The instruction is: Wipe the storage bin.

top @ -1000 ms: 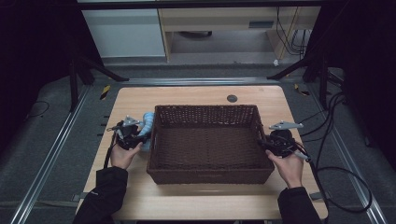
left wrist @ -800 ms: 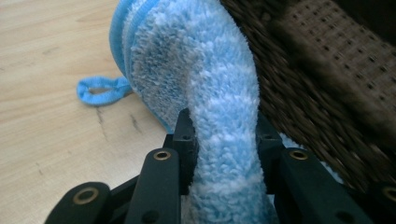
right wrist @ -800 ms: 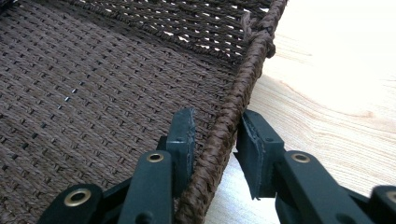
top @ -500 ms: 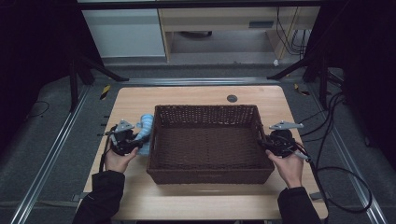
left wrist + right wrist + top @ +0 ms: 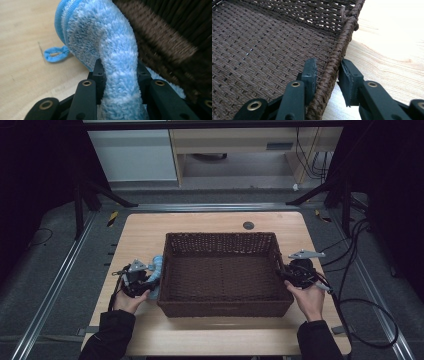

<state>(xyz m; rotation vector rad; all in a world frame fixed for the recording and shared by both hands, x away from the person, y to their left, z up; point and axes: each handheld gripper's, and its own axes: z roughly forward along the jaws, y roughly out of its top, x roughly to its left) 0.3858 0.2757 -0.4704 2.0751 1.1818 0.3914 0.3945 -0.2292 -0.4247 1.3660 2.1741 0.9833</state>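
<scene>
A fluffy blue cloth (image 5: 105, 37) with a small loop at its edge is pinched between the jaws of my left gripper (image 5: 120, 72). In the high view this left gripper (image 5: 145, 279) sits just off the left wall of the brown wicker basket (image 5: 222, 306), with the cloth (image 5: 156, 270) bunched against that wall. My right gripper (image 5: 286, 275) is at the basket's right side. Its jaws straddle the braided rim (image 5: 344, 32), one pad inside and one outside, and my right gripper (image 5: 327, 68) is shut on it. The basket's inside is bare weave.
The basket stands in the middle of a light wooden table (image 5: 150, 227). A small black round disc (image 5: 248, 225) lies behind it. Cables (image 5: 360, 270) trail over the floor to the right, and black frame legs (image 5: 85, 195) stand at the back corners.
My left gripper has slid a little toward the table's near edge along the basket's left wall, taking the blue cloth with it. The right gripper and the basket have kept still.
</scene>
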